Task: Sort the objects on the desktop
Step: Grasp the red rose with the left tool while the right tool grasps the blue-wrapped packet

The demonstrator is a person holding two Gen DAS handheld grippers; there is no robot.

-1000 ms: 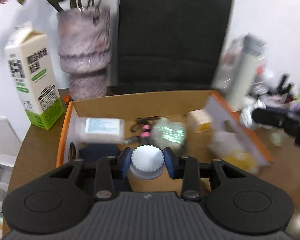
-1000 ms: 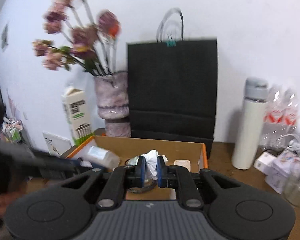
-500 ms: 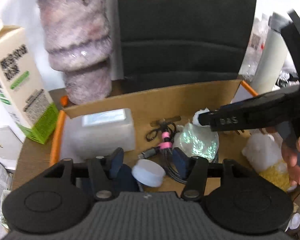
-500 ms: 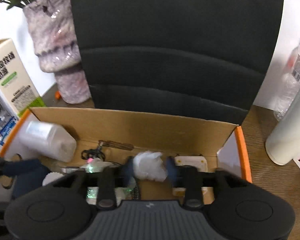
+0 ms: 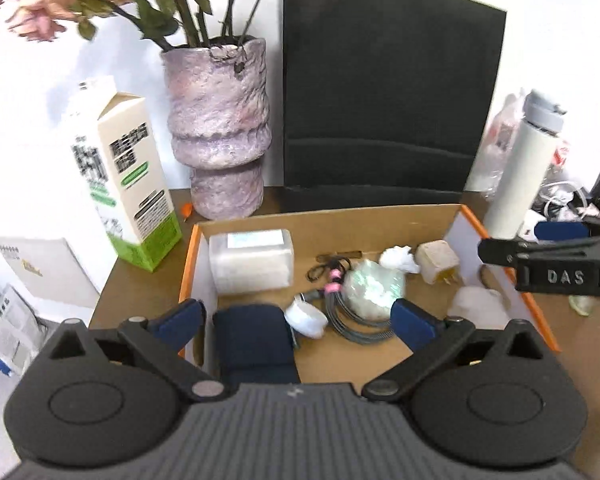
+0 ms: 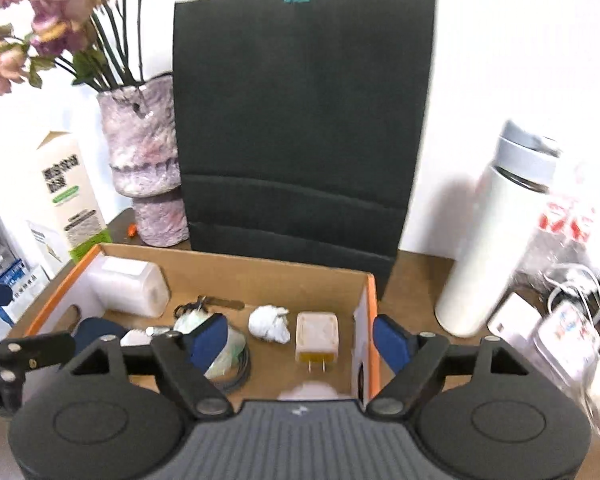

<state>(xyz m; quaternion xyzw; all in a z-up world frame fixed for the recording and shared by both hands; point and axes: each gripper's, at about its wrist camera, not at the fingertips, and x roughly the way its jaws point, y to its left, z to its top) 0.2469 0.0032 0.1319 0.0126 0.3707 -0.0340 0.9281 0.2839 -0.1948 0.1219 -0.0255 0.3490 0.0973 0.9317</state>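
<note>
Your left gripper (image 5: 298, 316) is spread wide, holding nothing, above the near edge of the box (image 5: 380, 222). The white cap (image 5: 306, 317) lies on the box floor between its fingers, touching neither, just beside the navy case (image 5: 252, 336) and the grey cable coil (image 5: 352, 322). Your right gripper (image 6: 302, 336) is also wide apart and empty, straddling the box's right wall (image 6: 366, 320): left finger inside, right finger outside over the table. The tissue wad (image 6: 269, 322) sits on the box floor between the shiny pouch (image 6: 224, 354) and the charger (image 6: 316, 338), near the back wall. The clear tub (image 5: 251, 266) lies on its side in the back left corner. Behind the box: vase (image 5: 220, 128), black bag (image 5: 388, 100). Carton (image 5: 128, 172) stands left, flask (image 6: 496, 232) right. The pale lump (image 5: 480, 306) at the near right of the box is too blurry to name.
</note>
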